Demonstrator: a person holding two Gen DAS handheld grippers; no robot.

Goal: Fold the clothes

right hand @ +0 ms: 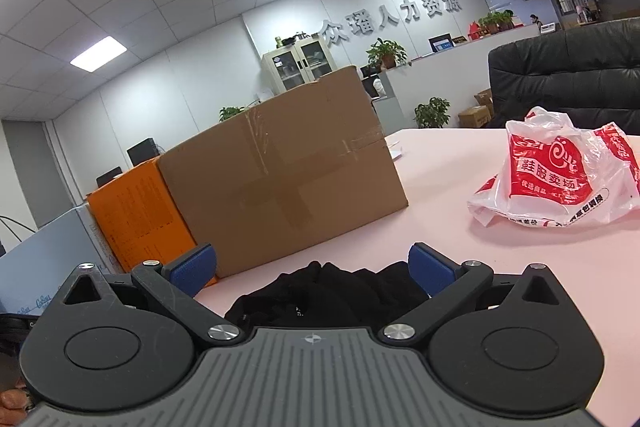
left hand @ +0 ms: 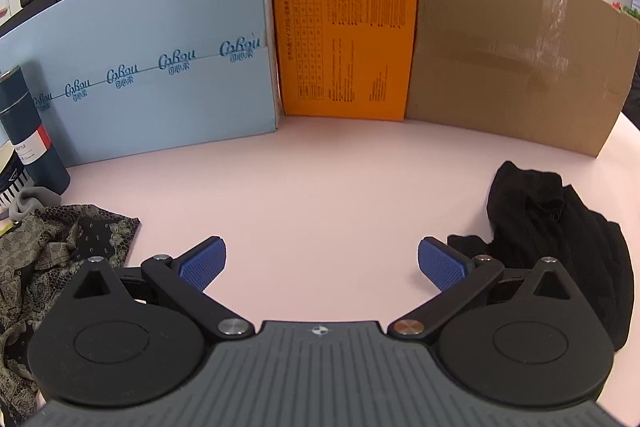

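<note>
Both tools are spread as wide as they go and carry nothing: the left gripper [left hand: 322,265] hangs over bare pink table [left hand: 320,179], the right gripper [right hand: 312,267] just above the black garment [left hand: 560,239]. Crumpled like that, I'd worry a pinch catches several layers or one stray corner. The heap runs roughly front to back along the table's right side; no clear heading.
</note>
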